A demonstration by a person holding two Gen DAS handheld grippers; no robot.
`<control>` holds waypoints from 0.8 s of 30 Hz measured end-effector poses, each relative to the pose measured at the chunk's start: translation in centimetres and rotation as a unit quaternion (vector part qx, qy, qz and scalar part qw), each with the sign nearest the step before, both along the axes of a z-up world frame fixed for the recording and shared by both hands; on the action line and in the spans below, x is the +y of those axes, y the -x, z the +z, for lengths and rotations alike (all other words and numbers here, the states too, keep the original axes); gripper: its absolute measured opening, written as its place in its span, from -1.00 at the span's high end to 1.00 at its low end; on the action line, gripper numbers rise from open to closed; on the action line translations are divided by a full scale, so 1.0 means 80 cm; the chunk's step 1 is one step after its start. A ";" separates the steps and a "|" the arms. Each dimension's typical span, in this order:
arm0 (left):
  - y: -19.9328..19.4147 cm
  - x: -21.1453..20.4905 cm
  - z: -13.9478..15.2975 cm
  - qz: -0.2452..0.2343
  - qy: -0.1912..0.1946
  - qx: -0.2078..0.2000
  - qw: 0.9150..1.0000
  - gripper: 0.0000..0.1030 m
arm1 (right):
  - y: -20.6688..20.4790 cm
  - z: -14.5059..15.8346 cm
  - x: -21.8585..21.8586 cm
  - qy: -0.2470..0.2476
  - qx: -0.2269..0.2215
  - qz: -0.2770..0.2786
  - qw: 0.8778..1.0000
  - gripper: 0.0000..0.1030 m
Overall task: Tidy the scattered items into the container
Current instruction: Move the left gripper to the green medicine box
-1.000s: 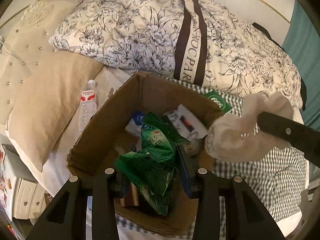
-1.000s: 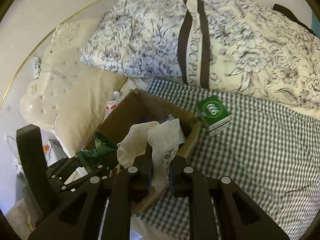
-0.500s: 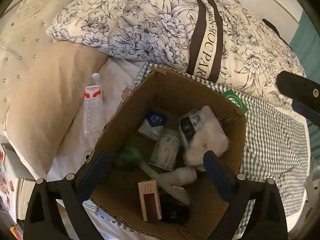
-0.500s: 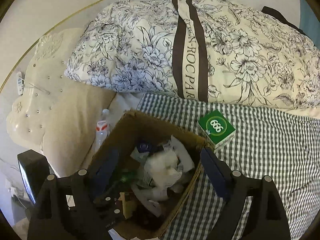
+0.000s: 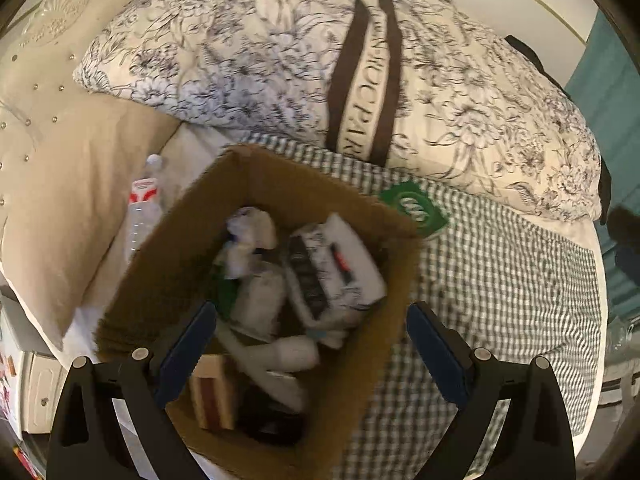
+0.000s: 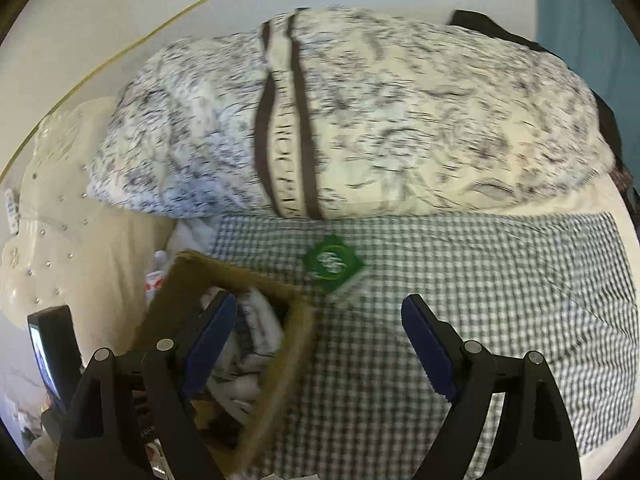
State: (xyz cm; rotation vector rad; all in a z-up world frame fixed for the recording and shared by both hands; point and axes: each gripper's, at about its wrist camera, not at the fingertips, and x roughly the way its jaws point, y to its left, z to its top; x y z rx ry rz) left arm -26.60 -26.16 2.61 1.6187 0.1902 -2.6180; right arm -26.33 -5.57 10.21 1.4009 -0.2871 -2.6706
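Note:
A brown cardboard box stands on the bed and holds several items: white packets, a white cloth, a green wrapper and a small wooden block. My left gripper is open and empty above the box's near side. A green box marked 666 lies on the checked cloth just beyond the box's right corner; it also shows in the right wrist view. My right gripper is open and empty above the box's right edge. A clear water bottle with a red label lies left of the box.
A large floral duvet roll lies behind the box. A beige pillow sits at the left by the tufted headboard. The green checked cloth spreads to the right. A teal curtain hangs at far right.
Both grippers opened and dropped the green wrapper and the white cloth into the box. Both have since pulled back and swung right; the right one now faces the green 666 box.

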 end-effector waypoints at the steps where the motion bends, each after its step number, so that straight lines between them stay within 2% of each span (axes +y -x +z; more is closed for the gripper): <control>1: 0.000 0.013 0.000 0.003 -0.002 0.002 1.000 -0.91 | -0.003 0.000 0.014 0.000 -0.002 -0.004 1.000 -0.65; 7: -0.002 0.097 -0.003 0.031 -0.003 0.012 0.999 -0.91 | -0.012 -0.016 0.103 0.003 -0.017 -0.005 1.000 -0.71; 12: 0.009 0.159 -0.024 0.068 0.003 0.010 0.998 -0.92 | -0.007 -0.041 0.180 0.020 -0.037 -0.012 0.999 -0.73; 15: 0.024 0.182 -0.045 0.086 0.001 -0.003 0.996 -0.92 | -0.003 -0.057 0.219 0.017 -0.049 -0.019 0.998 -0.73; 19: 0.049 0.202 -0.072 0.108 0.018 -0.017 0.994 -0.92 | 0.007 -0.084 0.262 0.016 -0.075 -0.032 0.997 -0.74; 24: 0.085 0.220 -0.105 0.099 0.045 -0.024 0.994 -0.92 | 0.021 -0.126 0.306 0.043 -0.112 -0.067 0.990 -0.74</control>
